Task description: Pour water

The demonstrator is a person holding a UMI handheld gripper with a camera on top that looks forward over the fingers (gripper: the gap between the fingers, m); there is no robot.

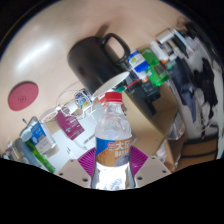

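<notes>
**Bottle held upright over a tilted round table**

The gripper (113,172) holds a clear plastic water bottle with a red cap and an orange-and-blue label (113,140); the fingers press on its lower half from either side, and the purple pads (88,160) show at both flanks of the label; the bottle stands upright between them, cap toward the middle of the scene. Beyond it lies a round beige table (60,45) (seen at a slant); a black jug with a handle (97,55) rests on it, well past the bottle's cap. A flat red disc (22,96) lies apart near the table's edge; a clear drinking glass (74,103) stands just beside the bottle's shoulder. Another bottle with a blue label (38,133) sits nearer the fingers; a bottle with a green-and-blue label (139,66) stands next to the jug.
</notes>
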